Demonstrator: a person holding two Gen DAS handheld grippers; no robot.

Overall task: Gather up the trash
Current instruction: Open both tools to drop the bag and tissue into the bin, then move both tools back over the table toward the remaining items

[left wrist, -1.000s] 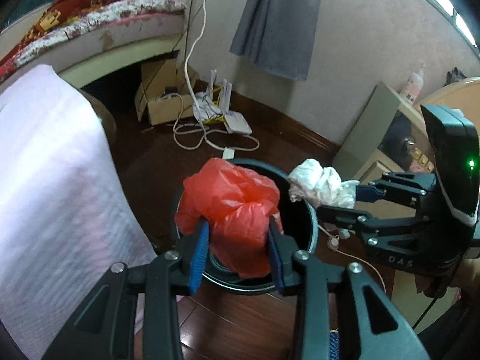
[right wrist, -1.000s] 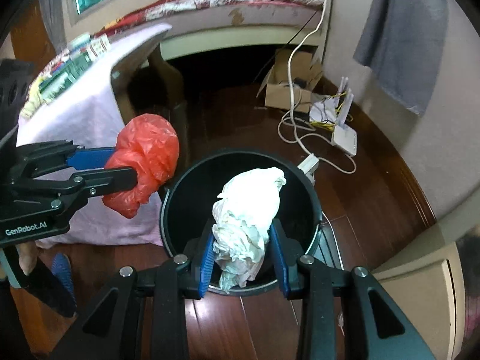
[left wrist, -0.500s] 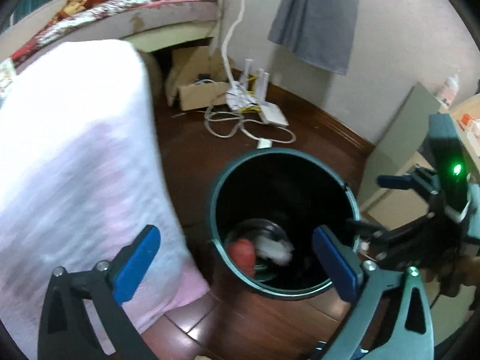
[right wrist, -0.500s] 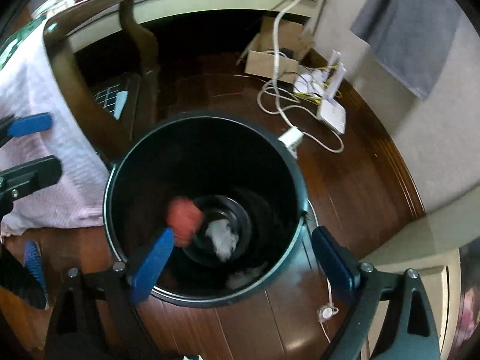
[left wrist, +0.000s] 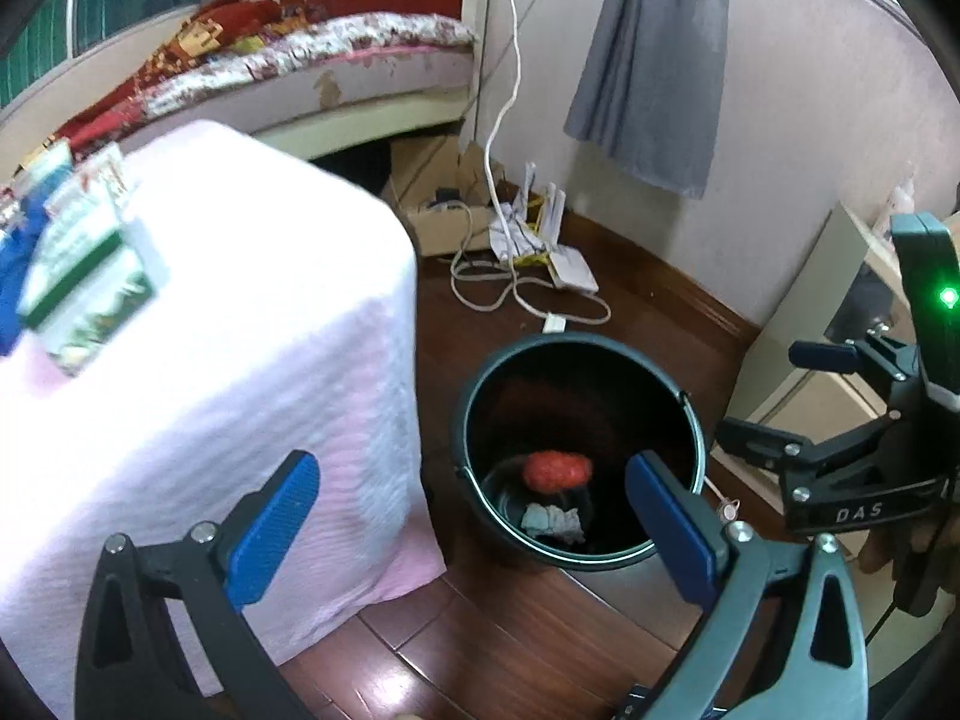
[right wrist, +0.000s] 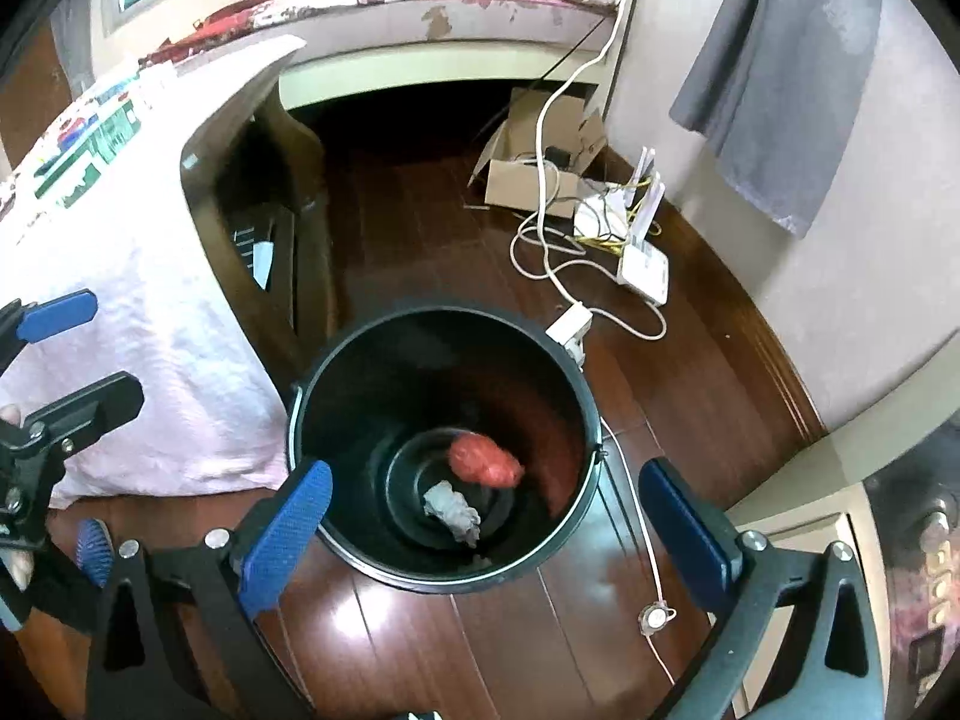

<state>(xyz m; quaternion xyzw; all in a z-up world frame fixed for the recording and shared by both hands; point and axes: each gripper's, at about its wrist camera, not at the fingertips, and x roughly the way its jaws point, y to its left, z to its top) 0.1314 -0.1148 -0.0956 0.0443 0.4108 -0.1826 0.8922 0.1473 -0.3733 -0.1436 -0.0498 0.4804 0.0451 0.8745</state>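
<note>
**Readable lettering — one mark only**

The letters "DAS" stand in pale print on the black body of the right gripper (left wrist: pixel 774 396), seen from the left wrist view — just below its pivot screws. The printed packets (left wrist: pixel 84 288) on the pink-covered table (left wrist: pixel 252 360) carry green and white designs, but their lettering is too blurred to read.

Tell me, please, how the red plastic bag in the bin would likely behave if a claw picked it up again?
The red bag looks like thin crumpled plastic, so it would probably squash rather than resist. It is likely very light for its size. Lying deep in the black bin beside the white tissue, it may slide when nudged.
</note>
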